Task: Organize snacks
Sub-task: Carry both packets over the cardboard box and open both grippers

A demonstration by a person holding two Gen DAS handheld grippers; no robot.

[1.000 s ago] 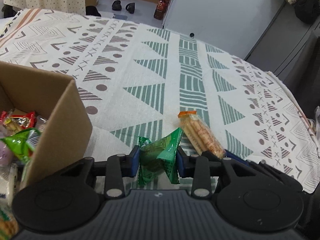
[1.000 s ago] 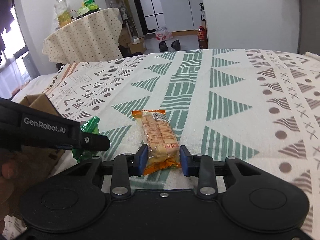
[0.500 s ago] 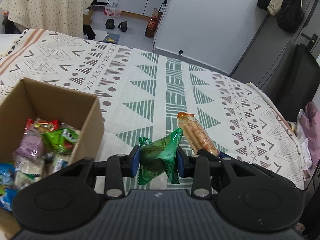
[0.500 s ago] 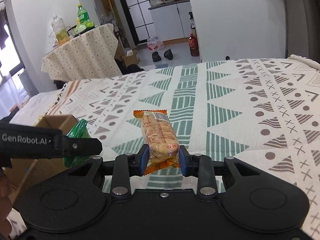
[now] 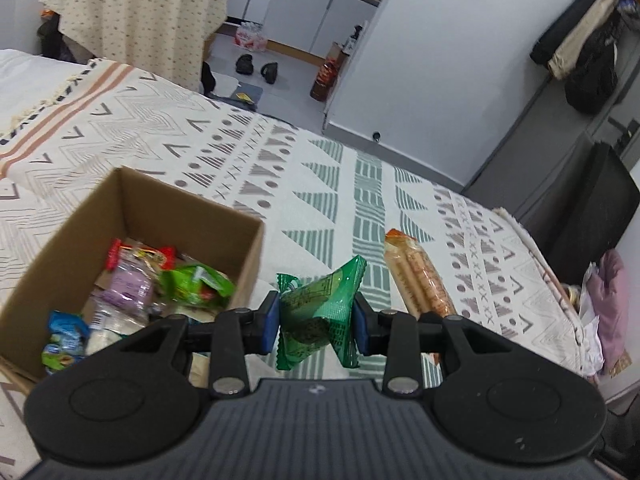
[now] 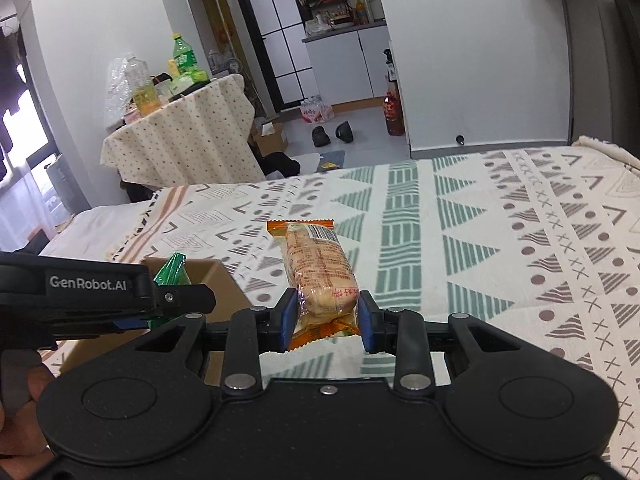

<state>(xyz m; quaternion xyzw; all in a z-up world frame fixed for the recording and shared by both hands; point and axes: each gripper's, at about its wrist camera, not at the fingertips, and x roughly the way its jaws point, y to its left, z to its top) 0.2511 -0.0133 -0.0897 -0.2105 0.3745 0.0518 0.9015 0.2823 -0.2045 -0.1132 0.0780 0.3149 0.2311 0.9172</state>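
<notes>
The left hand-held gripper (image 5: pixel 315 322) is clenched on a green snack packet (image 5: pixel 318 314), its blue pads pressing the crumpled wrapper from both sides; the right hand-held gripper (image 6: pixel 325 318) likewise grasps an orange-ended biscuit packet (image 6: pixel 318 270) by its near end, the rest of the packet jutting forward. Compared with a second ago, both grippers have risen well clear of the patterned bedspread (image 5: pixel 320 200); the biscuit packet, which lay on the cloth then, now hangs in the air. The left wrist view has also changed: the cardboard box (image 5: pixel 240 236) was seen only as an outer wall and a sliver of contents, and now its open top shows from above, with several wrapped snacks already inside. The green packet sits just to the right of the box's near corner, not yet over the opening.

This suggests both picks are done and the carry to the box is under way; what remains, by this reading, is to bring each packet over the opening and let go, the left one first since it is nearer. The box looks fairly full, so a packet released near the rim might slide off.
</notes>
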